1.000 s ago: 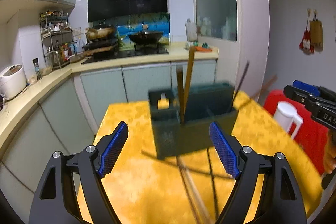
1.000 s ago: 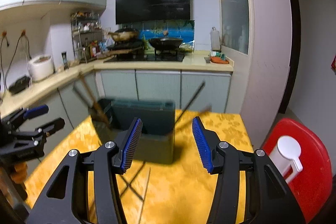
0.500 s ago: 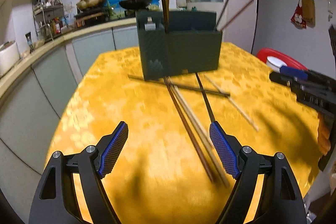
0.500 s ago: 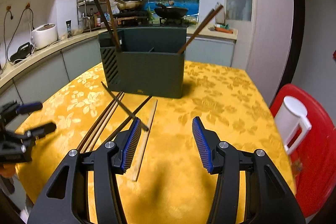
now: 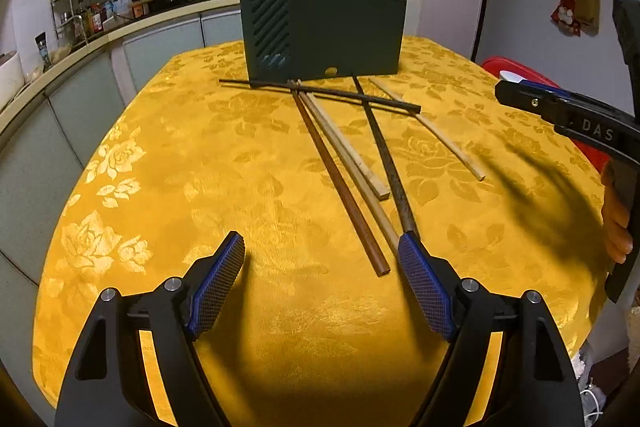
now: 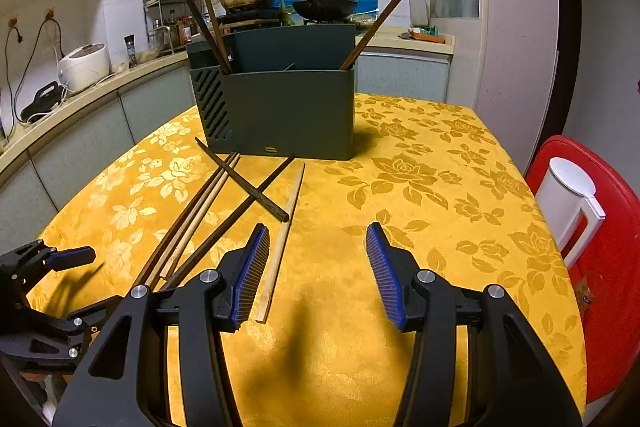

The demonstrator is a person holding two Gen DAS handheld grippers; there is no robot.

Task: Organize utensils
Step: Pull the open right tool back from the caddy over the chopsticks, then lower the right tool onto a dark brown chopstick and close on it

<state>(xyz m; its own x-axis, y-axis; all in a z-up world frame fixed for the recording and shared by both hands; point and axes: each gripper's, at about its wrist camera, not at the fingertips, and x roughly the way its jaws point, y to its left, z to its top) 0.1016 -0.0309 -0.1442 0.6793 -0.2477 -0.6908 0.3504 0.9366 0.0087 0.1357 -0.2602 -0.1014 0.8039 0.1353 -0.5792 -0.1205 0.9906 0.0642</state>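
A dark green utensil holder point(image 5: 324, 31) stands at the far side of the yellow table point(image 5: 200, 187); it also shows in the right wrist view point(image 6: 276, 107), with a few chopsticks standing in it. Several loose chopsticks point(image 5: 340, 171) lie crossed on the cloth in front of it, also seen in the right wrist view point(image 6: 224, 211). My left gripper point(image 5: 322, 247) is open and empty, low over the table, its right finger beside the near ends of the chopsticks. My right gripper point(image 6: 318, 231) is open and empty, with a pale chopstick point(image 6: 280, 243) by its left finger.
A red stool point(image 6: 600, 259) with a white lidded container point(image 6: 568, 203) stands right of the table. Kitchen counters with a rice cooker point(image 6: 84, 63) and a stove run along the left and back. The right gripper shows at the left view's right edge point(image 5: 560, 111).
Both grippers have dropped from facing the holder to low over the table near the loose chopsticks' ends. Both stay open and empty.
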